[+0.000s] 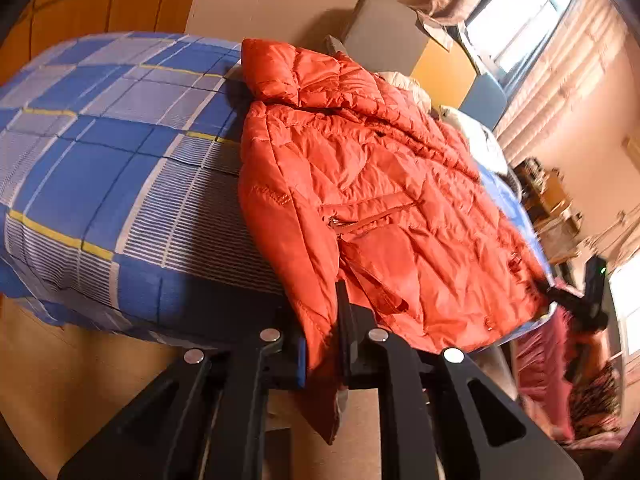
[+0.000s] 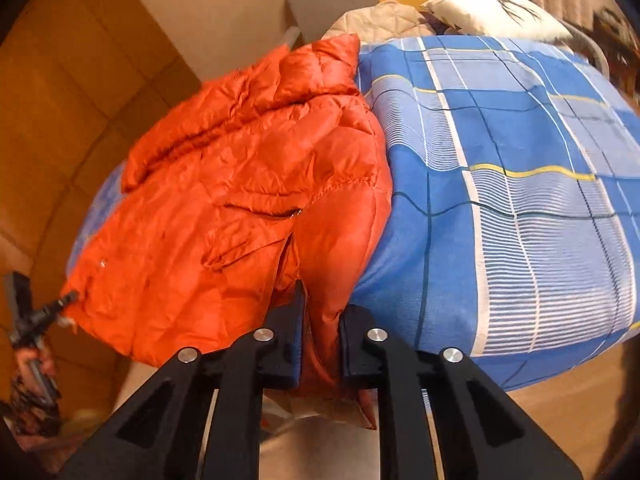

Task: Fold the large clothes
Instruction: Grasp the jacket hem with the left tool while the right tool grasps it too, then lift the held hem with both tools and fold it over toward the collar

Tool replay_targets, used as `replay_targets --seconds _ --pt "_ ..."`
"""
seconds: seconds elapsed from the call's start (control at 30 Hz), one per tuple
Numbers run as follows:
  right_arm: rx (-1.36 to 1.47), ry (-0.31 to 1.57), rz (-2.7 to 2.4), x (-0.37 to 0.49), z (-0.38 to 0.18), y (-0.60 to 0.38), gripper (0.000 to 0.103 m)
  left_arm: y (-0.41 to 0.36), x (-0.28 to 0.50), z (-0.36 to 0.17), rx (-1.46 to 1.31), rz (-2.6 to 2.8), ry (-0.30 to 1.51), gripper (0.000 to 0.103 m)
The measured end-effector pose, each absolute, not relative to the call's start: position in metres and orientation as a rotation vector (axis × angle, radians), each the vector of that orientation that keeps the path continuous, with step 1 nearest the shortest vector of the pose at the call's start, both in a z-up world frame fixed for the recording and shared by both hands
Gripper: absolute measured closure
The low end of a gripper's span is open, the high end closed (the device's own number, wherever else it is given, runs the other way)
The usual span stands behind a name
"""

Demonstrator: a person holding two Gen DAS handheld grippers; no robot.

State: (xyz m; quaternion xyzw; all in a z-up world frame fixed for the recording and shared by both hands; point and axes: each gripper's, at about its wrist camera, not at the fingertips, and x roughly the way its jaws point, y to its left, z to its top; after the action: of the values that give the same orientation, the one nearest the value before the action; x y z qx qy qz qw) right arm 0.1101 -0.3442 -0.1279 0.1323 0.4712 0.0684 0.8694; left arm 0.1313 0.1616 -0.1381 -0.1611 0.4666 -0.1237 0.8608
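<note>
Orange puffer jacket lies spread on a bed with a blue plaid cover, its hem hanging over the near edge.

Left tongs are nearly closed on a hanging flap of hem; right tongs pinch the opposite hem corner likewise. The quilted shell looks light, soft, springy and slick, likely to slide and puff back, so seams and hem corners seem the surest holds. No brand or writing is legible.

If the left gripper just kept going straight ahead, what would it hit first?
The orange puffer jacket. The left gripper already pinches its hem, so going on would probably bunch it across the blue checked bed.
</note>
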Motion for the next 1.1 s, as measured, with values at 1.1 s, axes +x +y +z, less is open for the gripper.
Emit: replay_targets --seconds 1.1 --pt "0.599 0.743 0.461 0.047 -0.029 -0.368 0.096 0.181 0.066 -0.047 -0.458 -0.370 0.715 0.096"
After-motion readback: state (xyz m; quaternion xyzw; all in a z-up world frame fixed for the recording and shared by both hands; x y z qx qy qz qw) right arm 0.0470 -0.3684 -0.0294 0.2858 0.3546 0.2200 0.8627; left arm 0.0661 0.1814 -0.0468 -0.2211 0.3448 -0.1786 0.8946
